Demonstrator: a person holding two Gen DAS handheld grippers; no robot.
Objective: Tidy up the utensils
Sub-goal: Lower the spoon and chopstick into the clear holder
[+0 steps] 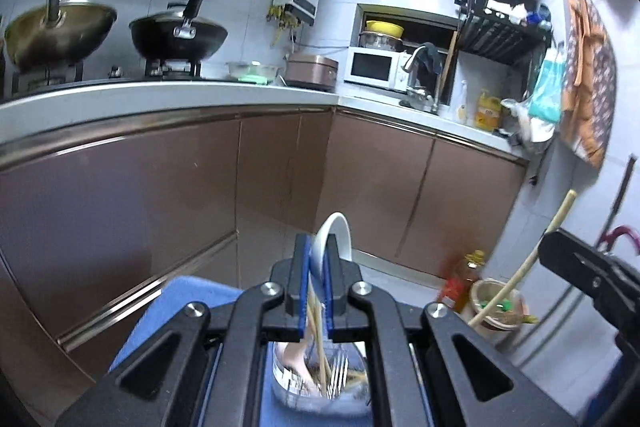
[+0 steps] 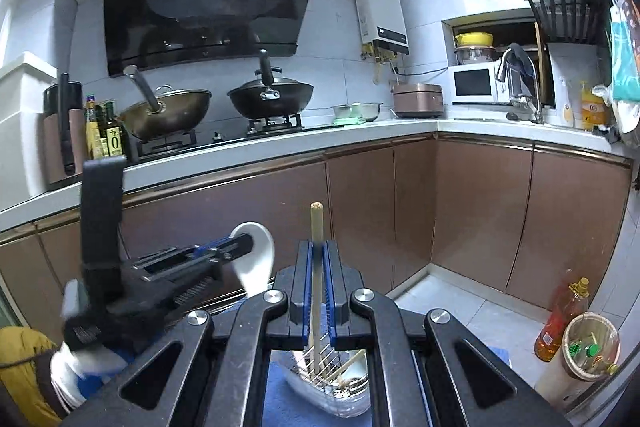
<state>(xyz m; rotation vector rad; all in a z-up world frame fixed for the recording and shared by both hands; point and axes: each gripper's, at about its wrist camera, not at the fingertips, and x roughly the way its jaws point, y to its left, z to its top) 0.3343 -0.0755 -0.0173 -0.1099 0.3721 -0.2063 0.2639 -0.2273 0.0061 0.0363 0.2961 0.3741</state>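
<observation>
The left hand-held gripper (image 1: 317,259) is clamped on a white spoon (image 1: 334,239), whose bowl stands up above the blue pads and leans a little to the right. The right hand-held gripper (image 2: 318,259) is clamped on a pale wooden chopstick (image 2: 317,223); its blunt end rises well above the fingertips, and its long axis runs almost straight along the fingers, from the top down toward the camera. Both grippers are raised over the floor of a kitchen, well apart from the bench (image 2: 280,143) with its two pans, and they point toward the brown cabinet doors (image 2: 360,207). Directly below each gripper, seen through the gap between the black arms, lies a clear container (image 2: 340,399) on a blue cloth (image 2: 280,387) — in it I can see forks (image 1: 338,375) and more chopsticks, but how they are sorted I cannot tell. In the right wrist view the left gripper sits to the left and close, with the spoon just beside the right fingers; in the left wrist view the chopstick slants up at the right edge. I judge that both pieces have been taken out of the container and must be carried to another place — which place is not shown. The container is about equally near to both hands, so the next move depends mostly on keeping the long chopstick from swinging against the spoon.
</observation>
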